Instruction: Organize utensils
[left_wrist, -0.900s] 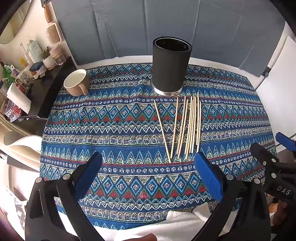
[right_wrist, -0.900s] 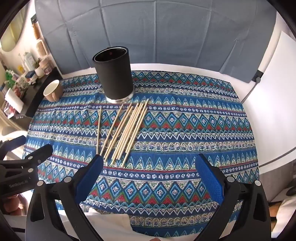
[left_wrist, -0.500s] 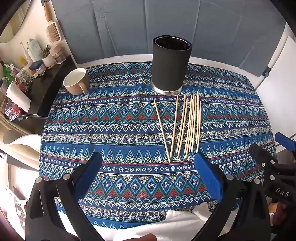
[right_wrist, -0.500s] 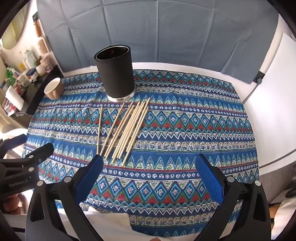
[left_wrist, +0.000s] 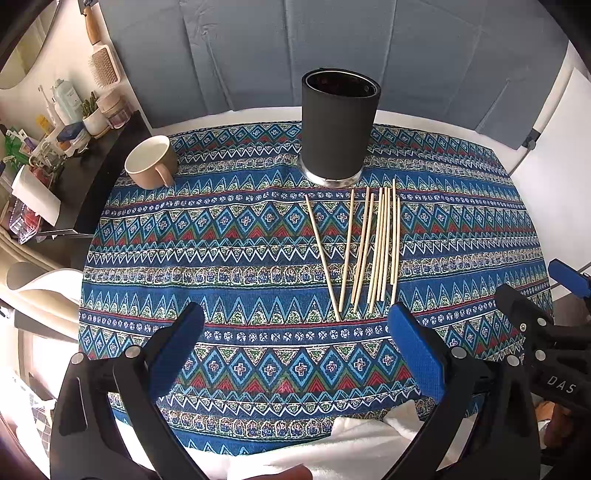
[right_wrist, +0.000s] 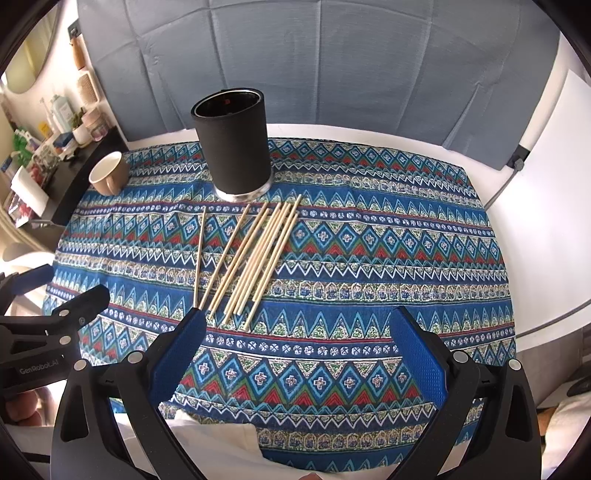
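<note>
Nine or so sticks lay loose on the cloth covering the bench, just near of the black holder, none yet inside it. Over the last second almost nothing had changed: I only edged the right claw a touch nearer them. Both it and the left claw hung wide open, empty. So sorting hadn't begun; a mug sat far left.

beige mug, patterned tablecloth, cluttered shelf
</note>
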